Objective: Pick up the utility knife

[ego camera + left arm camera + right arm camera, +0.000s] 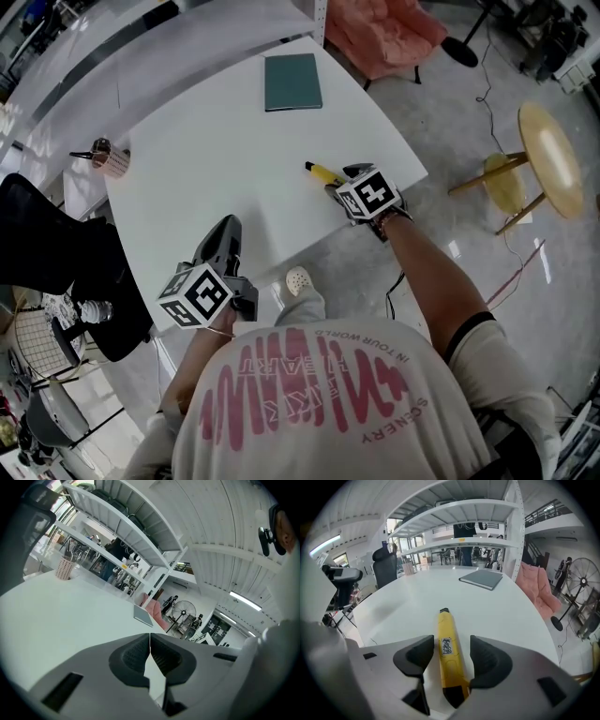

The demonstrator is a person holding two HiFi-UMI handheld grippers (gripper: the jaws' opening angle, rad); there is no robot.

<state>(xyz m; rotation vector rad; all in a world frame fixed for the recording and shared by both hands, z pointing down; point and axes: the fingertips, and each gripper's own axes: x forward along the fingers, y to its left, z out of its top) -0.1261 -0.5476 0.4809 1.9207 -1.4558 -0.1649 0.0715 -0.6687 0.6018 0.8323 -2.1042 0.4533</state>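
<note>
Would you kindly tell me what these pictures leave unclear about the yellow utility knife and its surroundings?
- Yellow utility knife: rear part hidden under the right gripper, head view.
- White label on the knife: print too small to read, right gripper view.
- Pink mesh cup: contents too small to tell, head view.

The utility knife (pixel 449 660) is yellow with a black tip. The tabletop (pixel 216 159) is white; the notebook (pixel 292 82), upper middle of the frame, teal. The fingers (pixel 415 656) flanking the knife are dark grey.
</note>
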